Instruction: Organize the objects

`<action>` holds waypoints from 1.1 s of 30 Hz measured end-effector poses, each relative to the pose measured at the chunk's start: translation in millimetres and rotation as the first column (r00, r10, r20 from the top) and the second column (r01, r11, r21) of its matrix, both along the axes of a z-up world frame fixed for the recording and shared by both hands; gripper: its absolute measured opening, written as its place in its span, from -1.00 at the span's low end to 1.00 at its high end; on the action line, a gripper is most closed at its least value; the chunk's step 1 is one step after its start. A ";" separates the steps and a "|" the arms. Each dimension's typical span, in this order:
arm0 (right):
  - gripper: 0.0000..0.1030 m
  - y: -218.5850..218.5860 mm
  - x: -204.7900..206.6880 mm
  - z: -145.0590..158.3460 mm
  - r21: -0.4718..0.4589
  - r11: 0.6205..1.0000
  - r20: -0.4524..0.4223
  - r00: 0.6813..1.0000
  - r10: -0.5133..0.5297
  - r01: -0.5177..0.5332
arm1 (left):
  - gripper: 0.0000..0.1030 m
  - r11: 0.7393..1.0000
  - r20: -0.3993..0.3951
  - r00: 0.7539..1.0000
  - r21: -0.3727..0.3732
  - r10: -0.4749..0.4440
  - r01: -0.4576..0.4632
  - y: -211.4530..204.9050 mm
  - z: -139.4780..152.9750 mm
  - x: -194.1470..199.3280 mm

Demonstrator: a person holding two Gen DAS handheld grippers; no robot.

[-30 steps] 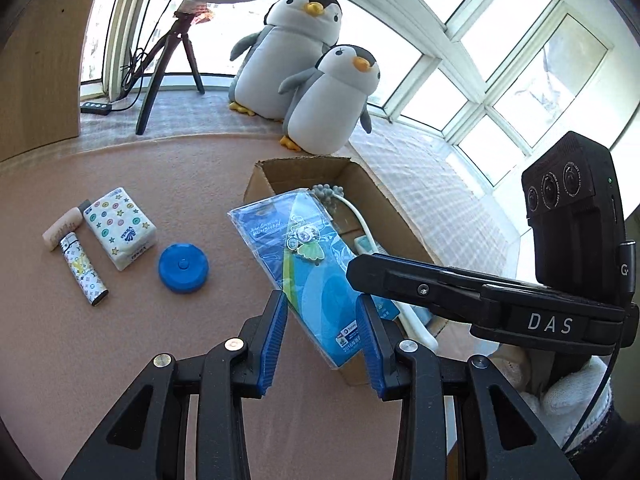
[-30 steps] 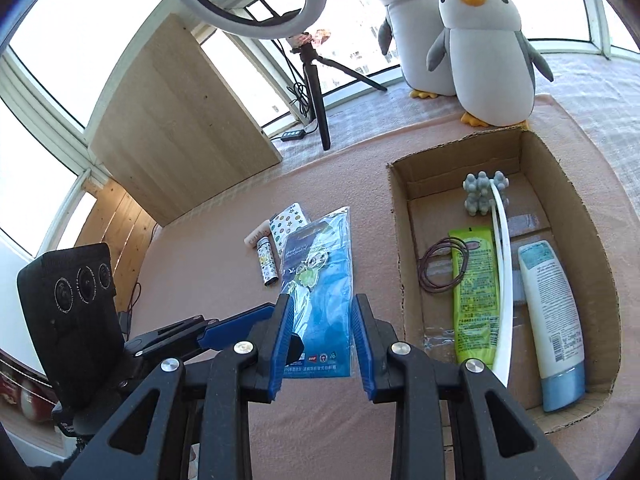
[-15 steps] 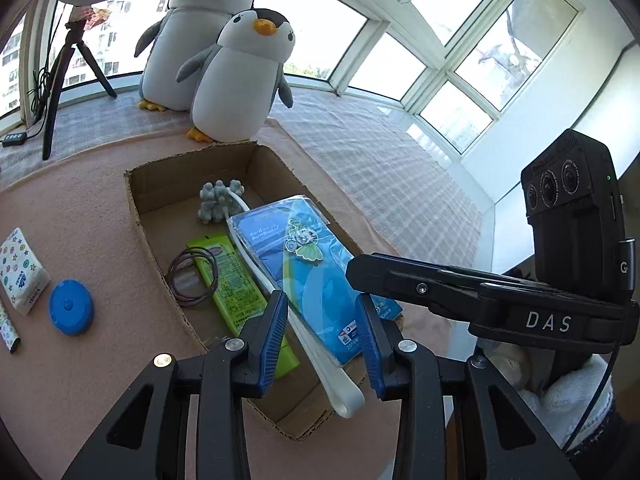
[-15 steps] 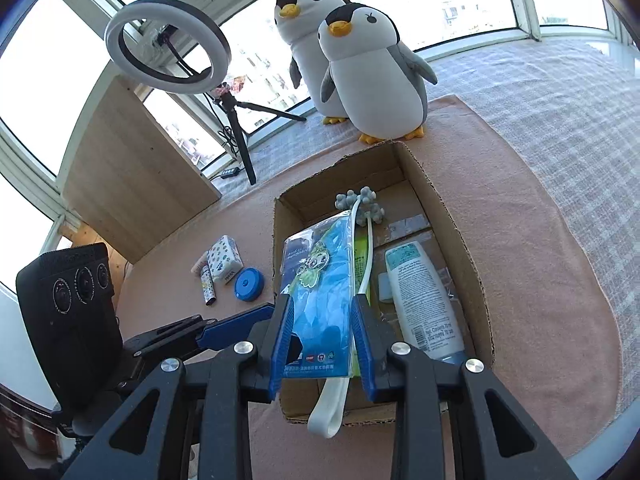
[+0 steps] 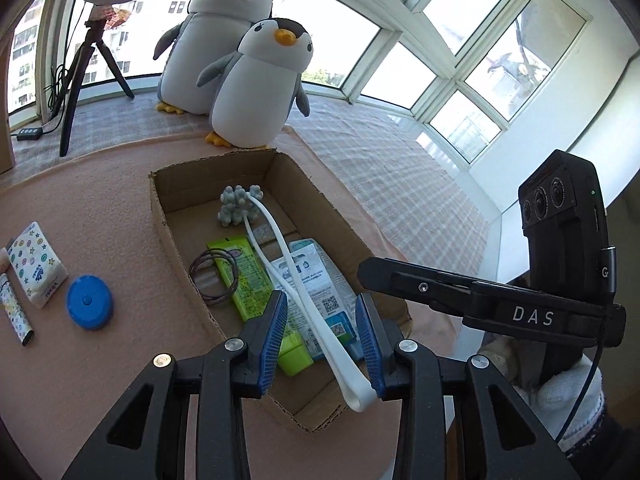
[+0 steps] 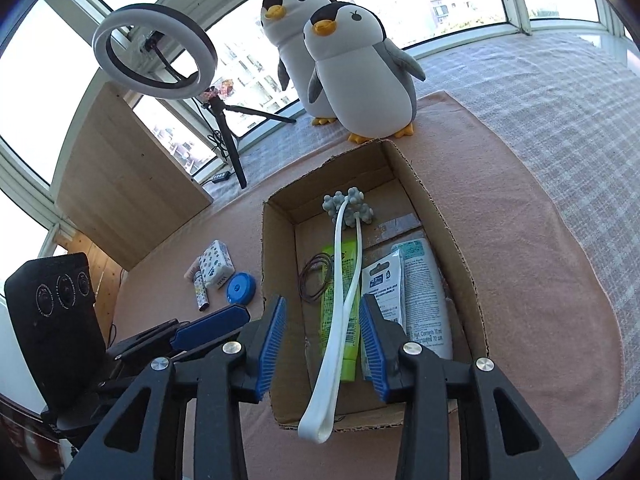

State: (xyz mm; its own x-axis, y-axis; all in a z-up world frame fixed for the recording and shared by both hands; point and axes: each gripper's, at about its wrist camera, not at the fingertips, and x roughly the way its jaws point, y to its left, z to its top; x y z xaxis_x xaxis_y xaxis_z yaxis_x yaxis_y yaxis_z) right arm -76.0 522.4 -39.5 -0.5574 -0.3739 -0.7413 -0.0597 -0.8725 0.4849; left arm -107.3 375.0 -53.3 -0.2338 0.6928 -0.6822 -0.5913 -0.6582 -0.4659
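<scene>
The cardboard box [image 5: 160, 216] [image 6: 276, 260] holds a white looped massager [image 5: 280, 248] [image 6: 340, 280] with grey knobs, a green tube [image 5: 240, 276] [image 6: 332, 320], dark hair ties [image 5: 212, 276] [image 6: 316, 280], a white tube [image 6: 424, 292] and the packet [image 5: 316, 280] [image 6: 384, 280], lying printed back up. My left gripper [image 5: 320, 300] hovers open above the box's near end. My right gripper [image 6: 322, 308] is open too, above the same end, with nothing between its fingers. The massager's loop sticks out over the near wall.
Left of the box on the pink mat lie a patterned tissue pack [image 5: 36, 268] [image 6: 216, 264], a blue round case [image 5: 89, 302] [image 6: 241, 288] and a small patterned tube [image 5: 14, 312] [image 6: 201, 294]. Two plush penguins [image 5: 256, 92] [image 6: 360, 72] stand behind the box. A ring light tripod [image 6: 228, 140] stands at the back left.
The blue packet was held up between the fingers and carried right, over the box. Now it lies inside the box, back side up, and neither gripper touches it.
</scene>
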 end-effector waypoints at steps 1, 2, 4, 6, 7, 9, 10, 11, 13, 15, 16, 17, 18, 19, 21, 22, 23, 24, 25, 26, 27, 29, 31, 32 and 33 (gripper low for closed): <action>-0.27 -3.7 0.5 0.2 0.002 1.000 0.000 1.000 0.006 -0.006 | -0.25 1.000 -0.001 1.000 -0.003 0.006 -0.006 -3.9 0.0 0.2; -0.21 -7.8 0.6 0.7 0.006 1.000 -0.001 1.000 0.013 -0.013 | -0.25 1.000 -0.002 1.000 -0.005 0.011 -0.011 -7.8 -0.3 0.0; -0.15 -16.2 1.4 2.0 0.017 1.000 -0.006 1.000 0.023 -0.023 | -0.25 1.000 -0.002 1.000 -0.012 0.023 -0.023 -17.2 -1.1 -0.9; -0.13 -25.3 2.3 4.4 0.040 0.999 -0.013 0.999 0.036 -0.035 | -0.24 0.999 -0.005 0.999 -0.025 0.038 -0.038 -27.7 -2.9 -2.4; -0.13 -30.1 3.0 5.7 0.056 0.998 -0.018 0.999 0.041 -0.040 | -0.23 0.998 -0.006 0.999 -0.035 0.048 -0.048 -34.0 -4.2 -3.7; -0.08 -39.9 4.2 8.0 0.090 0.995 -0.029 0.998 0.053 -0.050 | -0.18 0.996 -0.005 0.997 -0.057 0.073 -0.073 -48.3 -7.3 -7.3; -0.01 -44.2 5.2 8.8 0.106 0.993 -0.035 0.998 0.056 -0.052 | -0.13 0.994 -0.004 0.996 -0.067 0.087 -0.087 -56.3 -9.1 -9.9; 0.06 -48.5 6.4 9.4 0.122 0.991 -0.042 0.997 0.058 -0.053 | -0.07 0.992 -0.003 0.995 -0.078 0.104 -0.104 -64.6 -10.7 -13.4; 0.09 -56.1 8.4 9.3 0.145 0.988 -0.046 0.997 0.063 -0.055 | -0.06 0.985 -0.005 0.990 -0.098 0.142 -0.142 -82.7 -12.9 -22.5; 0.09 -61.5 8.9 8.1 0.157 0.986 -0.042 0.997 0.063 -0.055 | -0.03 0.977 -0.007 0.983 -0.116 0.182 -0.181 -101.5 -14.6 -33.6; 0.09 -64.0 9.0 7.5 0.163 0.985 -0.039 0.997 0.061 -0.054 | 0.02 0.971 -0.009 0.979 -0.127 0.201 -0.201 -110.3 -15.4 -39.9; 0.09 -66.5 8.3 7.4 0.174 0.983 -0.038 0.998 0.059 -0.052 | 0.04 0.966 -0.011 0.975 -0.138 0.221 -0.220 -119.0 -16.3 -46.9; 0.09 -68.7 8.4 7.6 0.188 0.981 -0.038 0.998 0.058 -0.050 | 0.04 0.960 -0.013 0.971 -0.149 0.239 -0.238 -127.0 -17.0 -53.6; 0.09 -70.8 8.4 8.4 0.203 0.978 -0.041 0.998 0.056 -0.046 | 0.04 0.953 -0.016 0.967 -0.160 0.256 -0.255 -133.9 -17.7 -61.8; 0.09 -74.2 8.7 9.6 0.232 0.972 -0.046 0.997 0.056 -0.044 | 0.04 0.942 -0.020 0.958 -0.180 0.285 -0.284 -146.3 -19.0 -78.4; 0.09 -75.4 9.6 10.3 0.245 0.968 -0.048 0.997 0.056 -0.042 | 0.04 0.937 -0.018 0.955 -0.187 0.297 -0.295 -150.8 -20.1 -87.8; 0.09 -76.5 10.9 10.9 0.257 0.966 -0.049 0.997 0.057 -0.043 | 0.04 0.932 -0.016 0.952 -0.196 0.307 -0.304 -154.8 -21.5 -96.7; 0.09 -77.2 12.0 11.0 0.263 0.964 -0.049 0.997 0.058 -0.043 | 0.04 0.927 -0.012 0.948 -0.205 0.318 -0.314 -158.2 -23.3 -105.5; 0.09 -77.6 13.5 11.0 0.266 0.963 -0.049 0.997 0.057 -0.042 | 0.04 0.923 -0.008 0.945 -0.213 0.326 -0.320 -159.9 -25.7 -114.5; 0.09 -77.9 14.6 10.7 0.265 0.963 -0.048 0.997 0.055 -0.041 | 0.04 0.921 0.000 0.944 -0.221 0.330 -0.322 -161.7 -28.8 -122.9; 0.10 -77.9 16.1 10.4 0.263 0.964 -0.046 0.997 0.054 -0.040 | 0.04 0.917 0.006 0.941 -0.229 0.337 -0.327 -162.9 -31.3 -131.2; 0.10 -77.9 19.9 10.0 0.260 0.965 -0.042 0.998 0.051 -0.038 | 0.04 0.910 0.021 0.936 -0.243 0.352 -0.337 -163.5 -37.0 -148.5; 0.11 -77.8 23.2 8.6 0.256 0.966 -0.034 0.998 0.048 -0.037 | 0.04 0.897 0.037 0.926 -0.265 0.377 -0.355 -163.4 -45.2 -167.3; 0.11 -77.2 25.0 7.6 0.254 0.966 -0.029 0.999 0.045 -0.036 | 0.04 0.893 0.041 0.923 -0.271 0.383 -0.358 -162.7 -48.7 -175.5; 0.12 -76.5 26.3 6.4 0.253 0.967 -0.023 0.999 0.042 -0.034 | 0.04 0.890 0.042 0.922 -0.283 0.384 -0.357 -160.8 -52.9 -183.1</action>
State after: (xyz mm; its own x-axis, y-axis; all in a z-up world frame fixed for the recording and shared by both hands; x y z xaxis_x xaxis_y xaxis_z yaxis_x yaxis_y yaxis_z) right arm -49.8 445.8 -33.0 -0.5684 -0.1981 -0.7985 -0.0136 -0.9682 0.2498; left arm -290.3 214.2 -106.2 -0.3634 0.3587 -0.8598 -0.2422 -0.9275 -0.2846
